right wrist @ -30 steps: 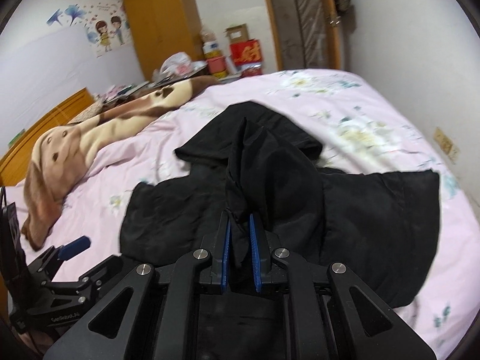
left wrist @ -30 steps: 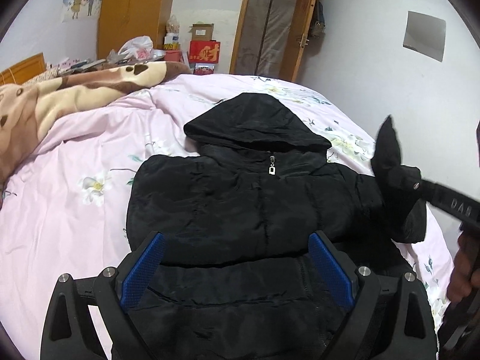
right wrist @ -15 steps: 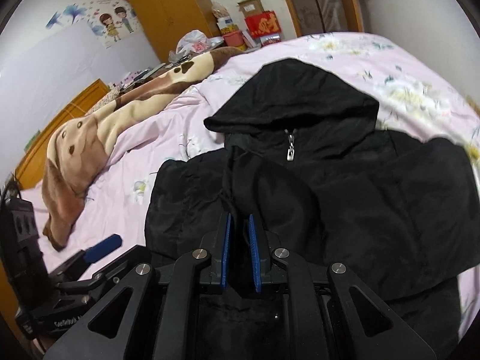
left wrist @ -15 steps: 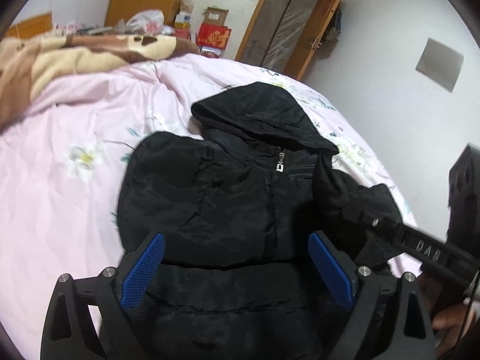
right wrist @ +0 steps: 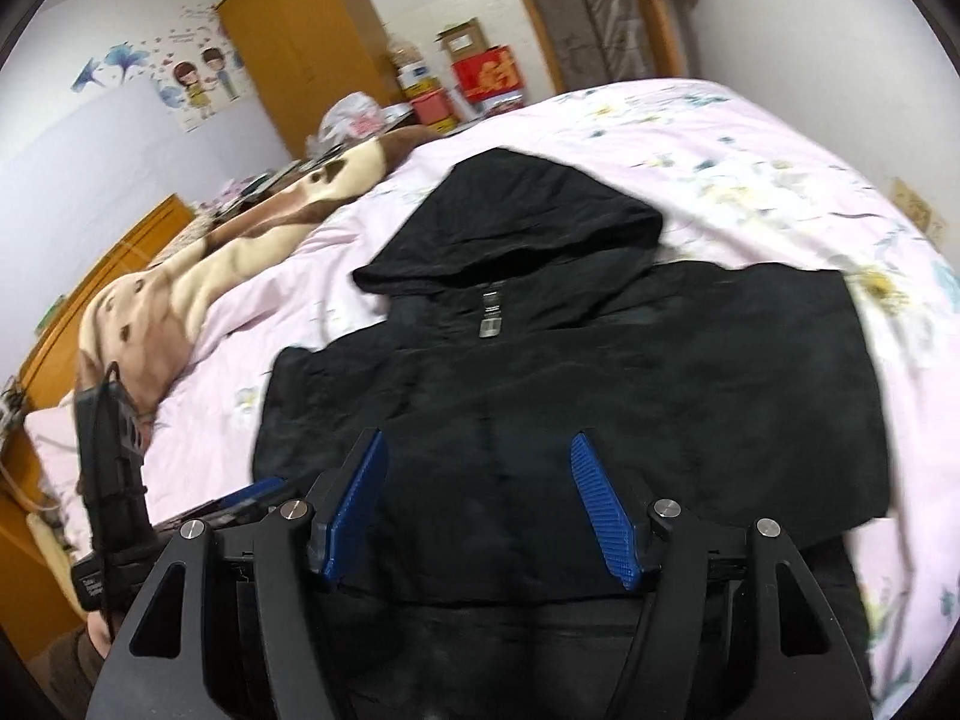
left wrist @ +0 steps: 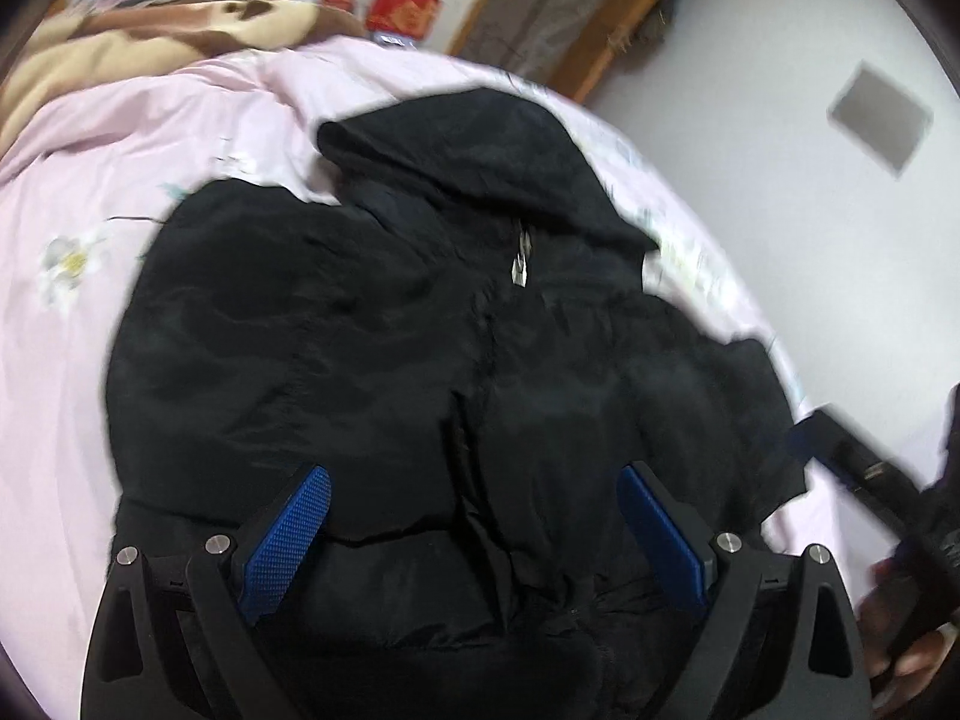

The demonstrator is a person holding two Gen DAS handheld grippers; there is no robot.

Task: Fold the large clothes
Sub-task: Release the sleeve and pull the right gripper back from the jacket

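A black hooded puffer jacket point(left wrist: 372, 336) lies front up on the pink floral bed sheet point(left wrist: 78, 192), hood away from me, both sleeves folded in over the chest. It also shows in the right wrist view point(right wrist: 600, 372). My left gripper point(left wrist: 474, 516) is open and empty, low over the jacket's lower body. My right gripper point(right wrist: 480, 480) is open and empty over the folded sleeve near the jacket's middle. The right gripper's body also shows at the right edge of the left wrist view point(left wrist: 870, 480).
A brown and cream blanket point(right wrist: 198, 276) lies on the bed's far left. A wooden wardrobe point(right wrist: 300, 48), boxes point(right wrist: 486, 72) and a door stand beyond the bed. A white wall point(left wrist: 810, 210) runs close along the bed's right side.
My right gripper has opened and let go of the sleeve, which now lies across the jacket's chest. Both grippers have moved closer over the jacket.
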